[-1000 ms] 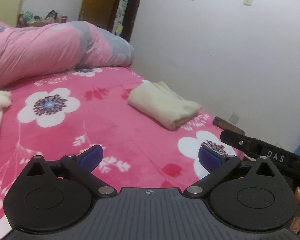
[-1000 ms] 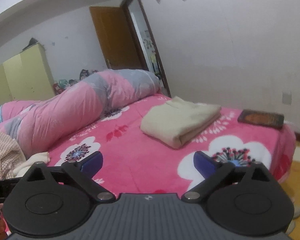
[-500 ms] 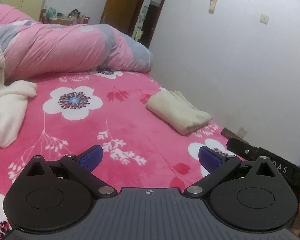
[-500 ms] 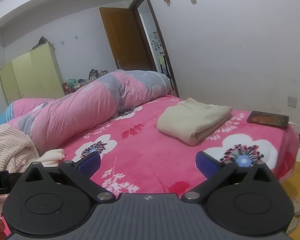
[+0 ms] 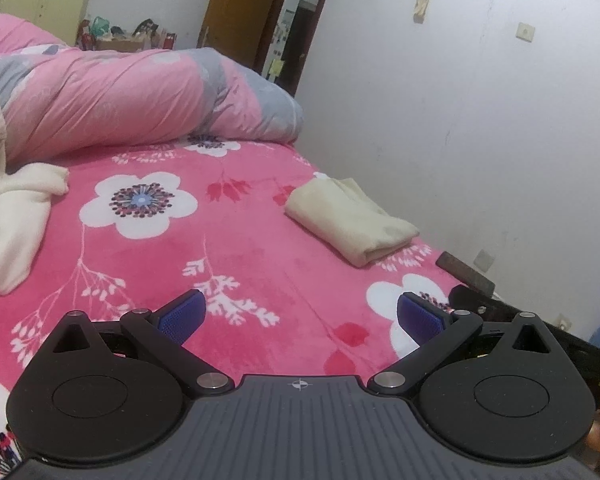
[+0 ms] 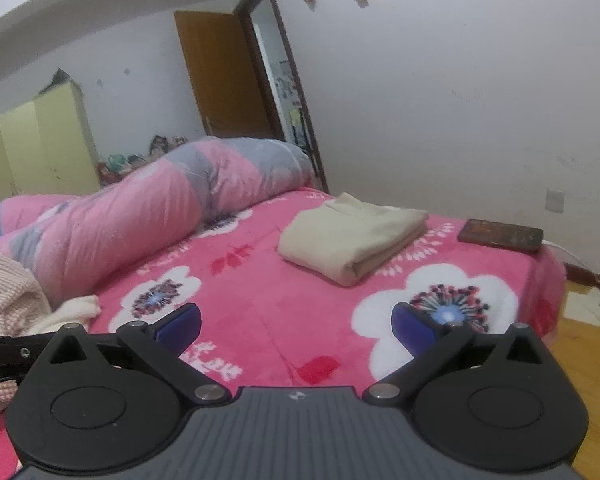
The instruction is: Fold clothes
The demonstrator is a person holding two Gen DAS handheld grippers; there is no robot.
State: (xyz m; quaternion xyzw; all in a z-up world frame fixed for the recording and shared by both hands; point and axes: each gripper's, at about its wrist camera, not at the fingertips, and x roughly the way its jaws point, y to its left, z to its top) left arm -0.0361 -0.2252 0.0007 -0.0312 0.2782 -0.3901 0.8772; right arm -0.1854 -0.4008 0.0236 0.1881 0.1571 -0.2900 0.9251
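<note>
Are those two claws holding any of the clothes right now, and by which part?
Nothing is held. The left claw and the right claw are both open above the bedspread, with no cloth between their fingers.

Your right gripper (image 6: 296,322) hovers over the pink flowered bedspread (image 6: 268,320), its blue-padded fingers (image 6: 180,322) spread wide with nothing between them. Ahead and slightly right of the claw lies a folded cream garment (image 6: 350,236). Further right, near the bed's corner, rests a dark phone (image 6: 500,235). Ahead to the left stretches a rolled pink and grey quilt (image 6: 160,208). Just left of the claw sits a pink knit garment (image 6: 8,300) with a white garment (image 6: 74,310) beside it.
</note>
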